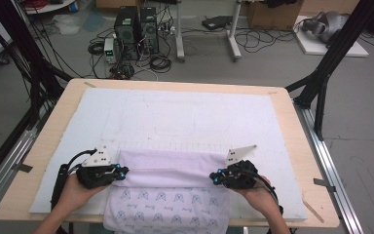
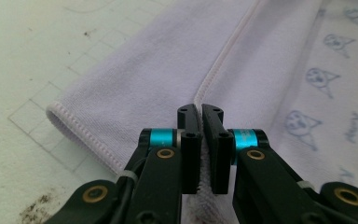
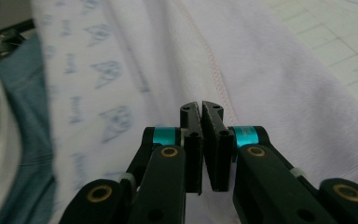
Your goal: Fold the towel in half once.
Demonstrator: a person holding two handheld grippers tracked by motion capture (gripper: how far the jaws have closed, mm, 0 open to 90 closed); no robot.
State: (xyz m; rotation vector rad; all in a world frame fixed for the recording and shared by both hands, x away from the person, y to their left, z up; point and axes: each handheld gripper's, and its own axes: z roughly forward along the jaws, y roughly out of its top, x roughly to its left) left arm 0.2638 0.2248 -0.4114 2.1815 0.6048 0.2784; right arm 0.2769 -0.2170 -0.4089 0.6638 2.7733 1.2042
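White mat (image 1: 185,117) on wooden table (image 1: 61,109), cables behind; both grippers (image 1: 122,172) (image 1: 214,176) pinching lilac towel (image 1: 170,168).

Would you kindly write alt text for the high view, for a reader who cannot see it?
Two hand-held claws, left claw and right claw, pinch the side edges of a folded lilac towel on a white mat covering a wooden table. The towel's printed part hangs over the near edge.

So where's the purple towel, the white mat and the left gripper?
towel (image 1: 170,168), high view, middle of the plain folded-over part
mat (image 1: 185,112), high view, bare middle stretch beyond the towel
left gripper (image 2: 200,112), left gripper view, between its jaw tips, pinching the towel's hem
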